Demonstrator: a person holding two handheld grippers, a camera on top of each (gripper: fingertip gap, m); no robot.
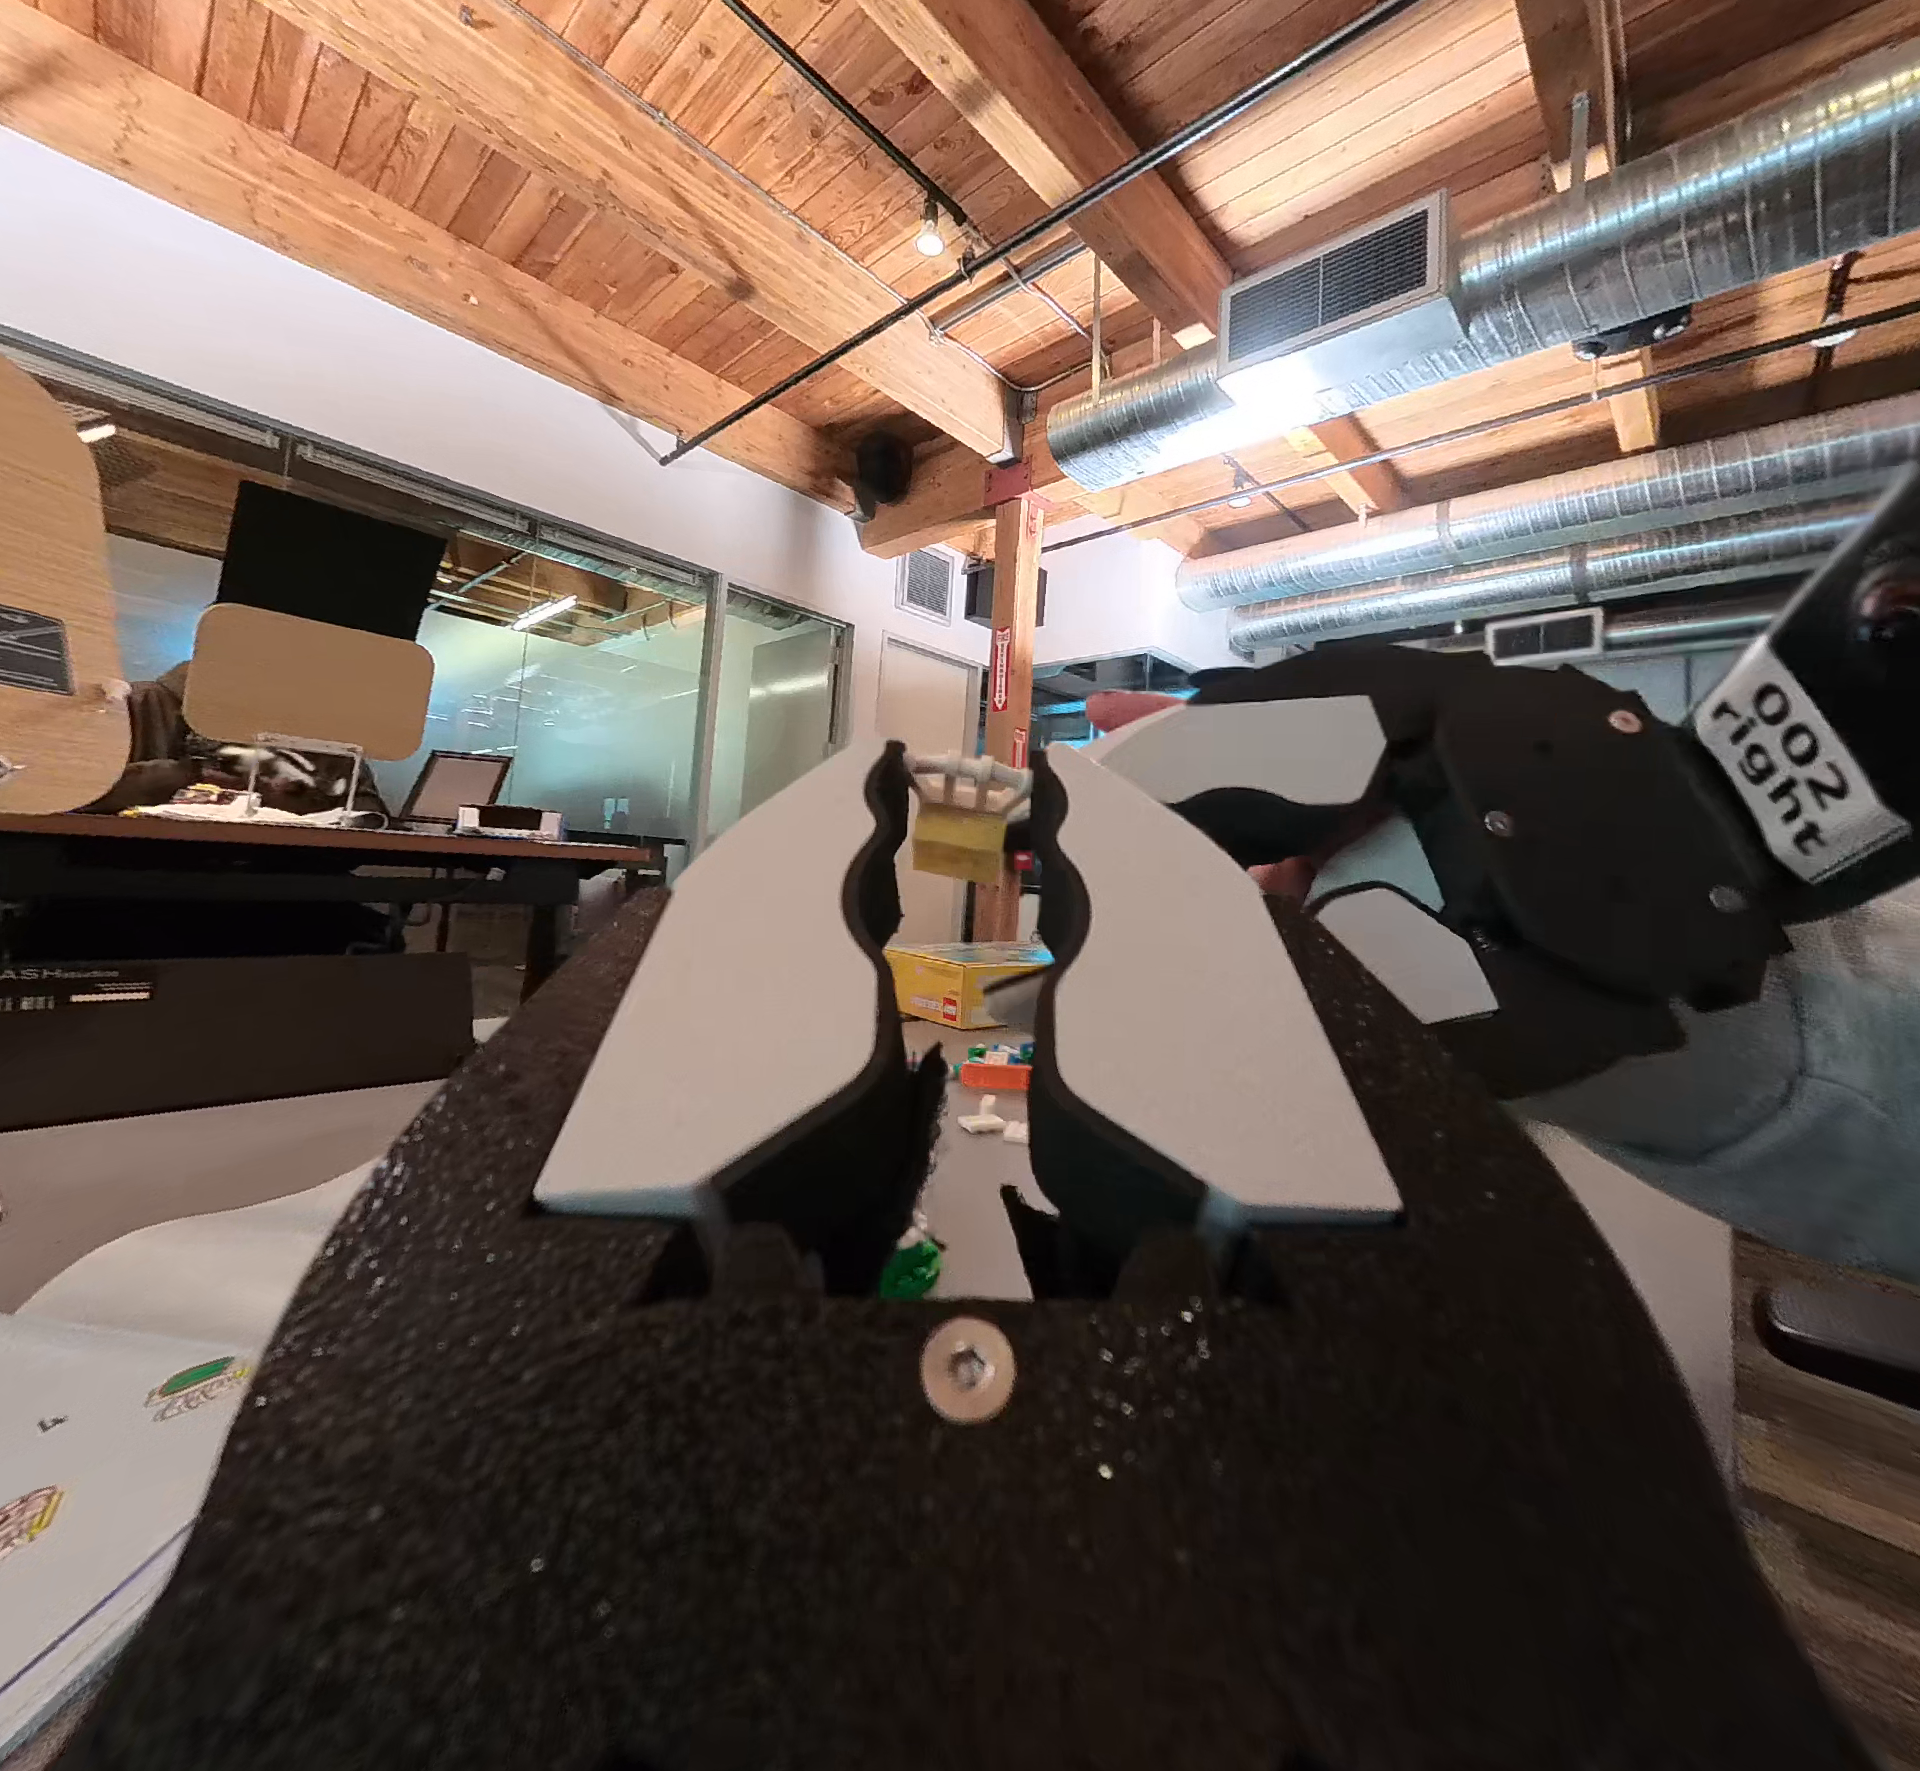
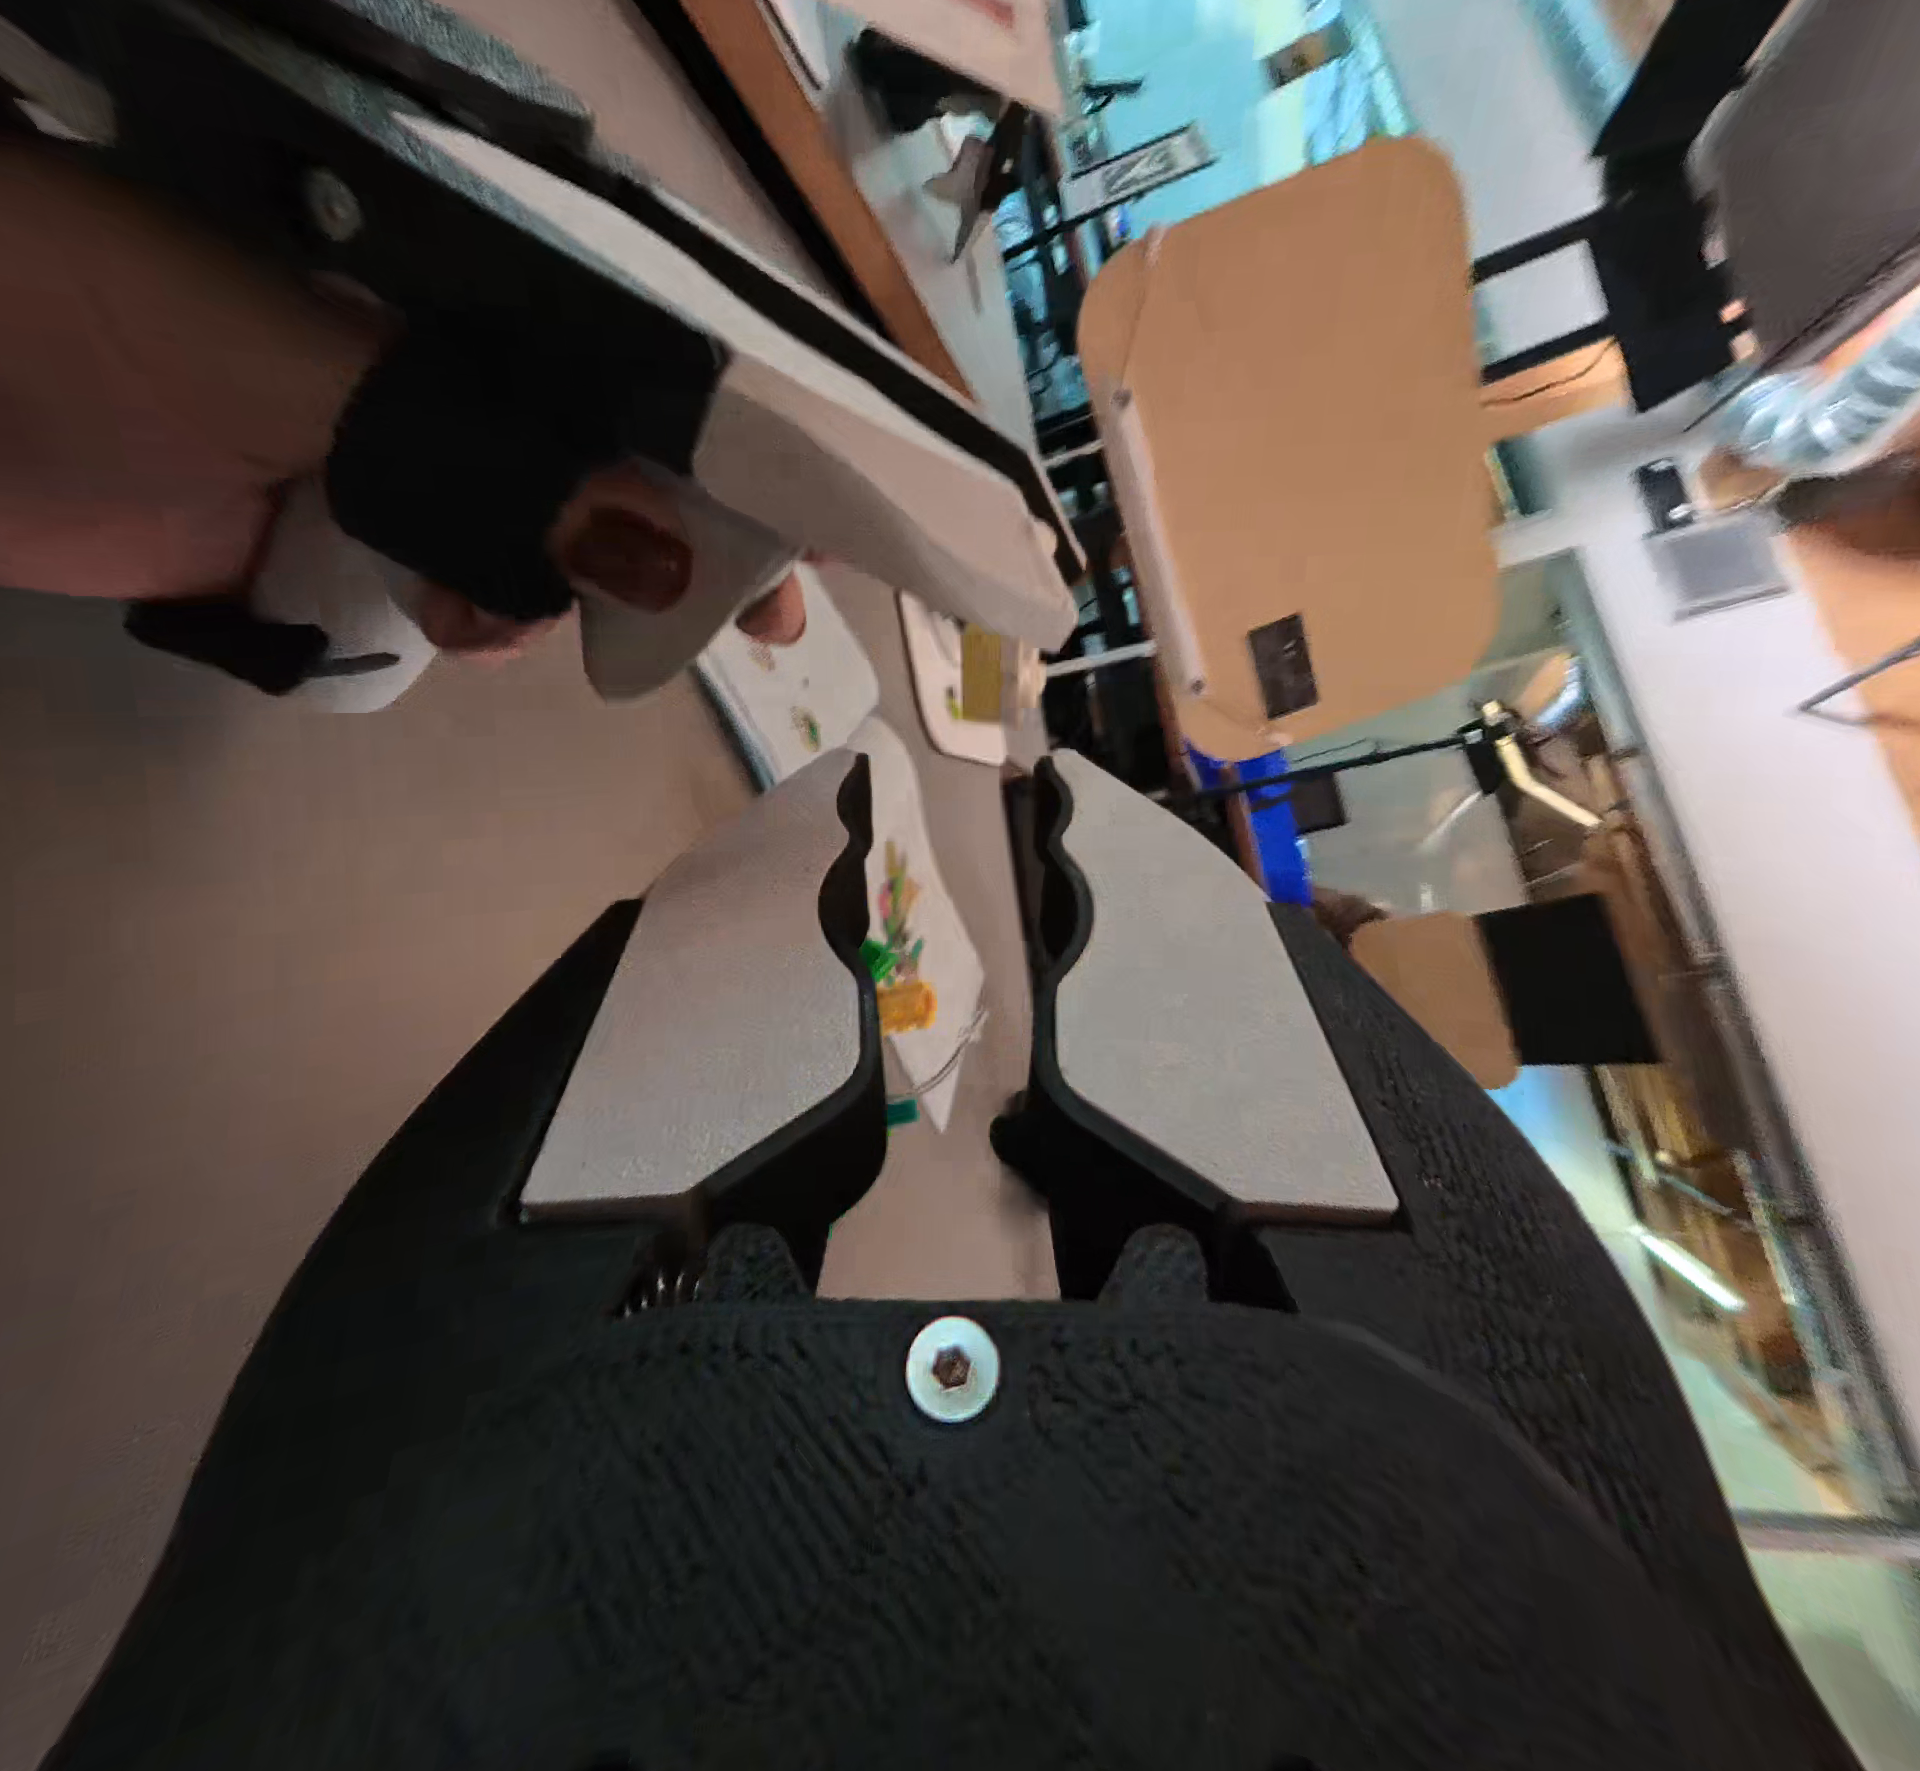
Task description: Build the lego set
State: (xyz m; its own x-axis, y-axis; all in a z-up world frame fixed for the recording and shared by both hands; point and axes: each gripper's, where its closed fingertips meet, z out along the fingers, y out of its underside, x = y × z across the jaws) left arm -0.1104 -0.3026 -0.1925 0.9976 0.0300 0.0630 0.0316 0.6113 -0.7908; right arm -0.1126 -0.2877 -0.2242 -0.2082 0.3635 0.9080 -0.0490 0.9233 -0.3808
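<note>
My left gripper (image 1: 966, 786) is shut on a small lego build, a white piece (image 1: 968, 774) on top of a tan brick (image 1: 958, 843), held up in the air at its fingertips. The tan brick also shows in the right wrist view (image 2: 982, 672), under the tip of the left gripper's finger (image 2: 883, 474). My right gripper (image 2: 951, 771) is open and empty, turned on its side. In the left wrist view the right gripper (image 1: 1205, 822) comes in from the right, its fingers close beside the left fingertips.
On the grey table (image 1: 966, 1191) below lie a yellow lego box (image 1: 956, 978), an orange piece among loose bricks (image 1: 992, 1072), small white pieces (image 1: 982, 1119) and a green piece (image 1: 914, 1264). Instruction sheets (image 1: 125, 1409) lie at the left. A wooden crate (image 1: 1829, 1472) stands at the right.
</note>
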